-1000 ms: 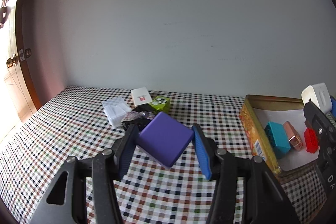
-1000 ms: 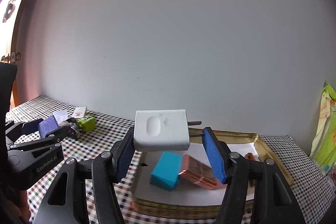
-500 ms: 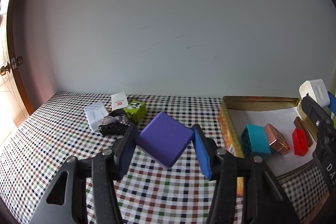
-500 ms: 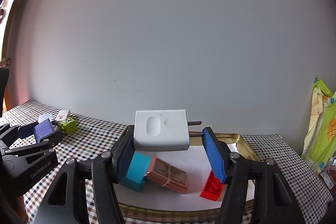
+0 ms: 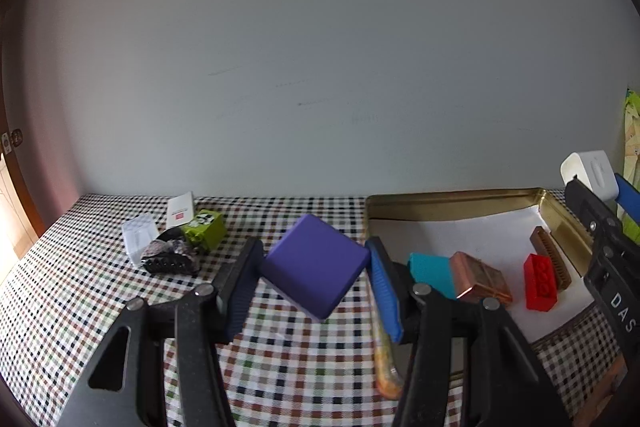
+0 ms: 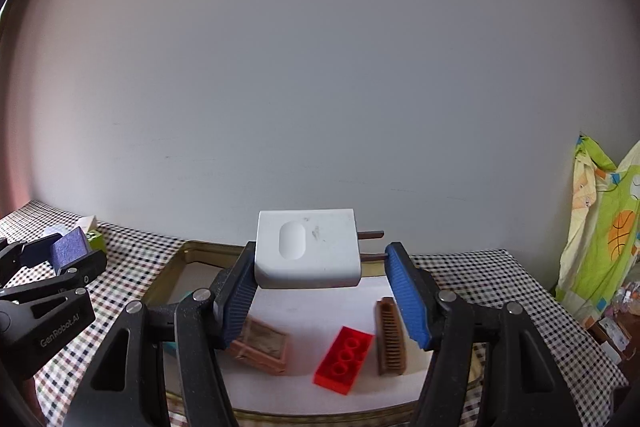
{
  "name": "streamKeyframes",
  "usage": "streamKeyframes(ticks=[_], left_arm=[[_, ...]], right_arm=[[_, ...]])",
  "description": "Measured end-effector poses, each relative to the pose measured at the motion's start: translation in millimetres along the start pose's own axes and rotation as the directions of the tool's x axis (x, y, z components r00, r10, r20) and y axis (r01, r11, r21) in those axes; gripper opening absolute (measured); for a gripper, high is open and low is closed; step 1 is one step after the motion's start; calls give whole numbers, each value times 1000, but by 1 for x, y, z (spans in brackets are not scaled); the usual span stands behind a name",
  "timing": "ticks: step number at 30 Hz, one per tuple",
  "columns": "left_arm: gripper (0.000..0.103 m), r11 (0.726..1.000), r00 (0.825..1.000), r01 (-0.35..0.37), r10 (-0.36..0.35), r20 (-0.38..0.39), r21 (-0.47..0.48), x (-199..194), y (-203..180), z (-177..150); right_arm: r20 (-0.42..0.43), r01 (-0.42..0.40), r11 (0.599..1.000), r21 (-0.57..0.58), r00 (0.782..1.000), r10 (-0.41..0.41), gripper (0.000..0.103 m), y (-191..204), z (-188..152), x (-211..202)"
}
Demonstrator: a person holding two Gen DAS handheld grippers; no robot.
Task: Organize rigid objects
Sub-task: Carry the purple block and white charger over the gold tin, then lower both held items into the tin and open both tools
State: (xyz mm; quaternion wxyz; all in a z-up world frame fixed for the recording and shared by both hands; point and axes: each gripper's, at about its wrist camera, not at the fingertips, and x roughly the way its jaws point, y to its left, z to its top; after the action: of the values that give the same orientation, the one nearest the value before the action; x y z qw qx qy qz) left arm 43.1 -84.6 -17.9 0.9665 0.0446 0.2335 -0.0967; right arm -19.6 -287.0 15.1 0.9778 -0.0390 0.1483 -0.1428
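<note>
Purple block (image 5: 316, 269), pinched corner to corner in the left claw (image 5: 310, 285), hangs at frame centre over the checked surface (image 5: 80, 291) just left of the gold tray (image 5: 448, 205), while the right claw (image 6: 320, 287) clamps a white plug adapter (image 6: 306, 247) above that tray's red brick (image 6: 344, 359).

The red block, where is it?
In the right wrist view the red block lies in the gold tin, between the copper box and the brown comb.

Bare tray floor (image 6: 320, 311) behind red brick (image 6: 345, 359)
</note>
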Motion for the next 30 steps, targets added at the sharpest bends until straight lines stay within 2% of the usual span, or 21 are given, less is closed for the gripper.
streamKeyframes(ticks=[14,22,30], left_arm=[[52,998,998,67,-67,-6,17,14,-49,8],[52,995,995,98,-97,-28,30,26,-72,8],[52,991,992,125,-122,-44,51,31,-91,6]], right_arm=[[-40,69,996,59,997,-67,65,-39,0,21],[-97,69,991,117,994,-58,65,-58,-1,40],[-135,90,989,118,988,-74,65,-68,-3,54]])
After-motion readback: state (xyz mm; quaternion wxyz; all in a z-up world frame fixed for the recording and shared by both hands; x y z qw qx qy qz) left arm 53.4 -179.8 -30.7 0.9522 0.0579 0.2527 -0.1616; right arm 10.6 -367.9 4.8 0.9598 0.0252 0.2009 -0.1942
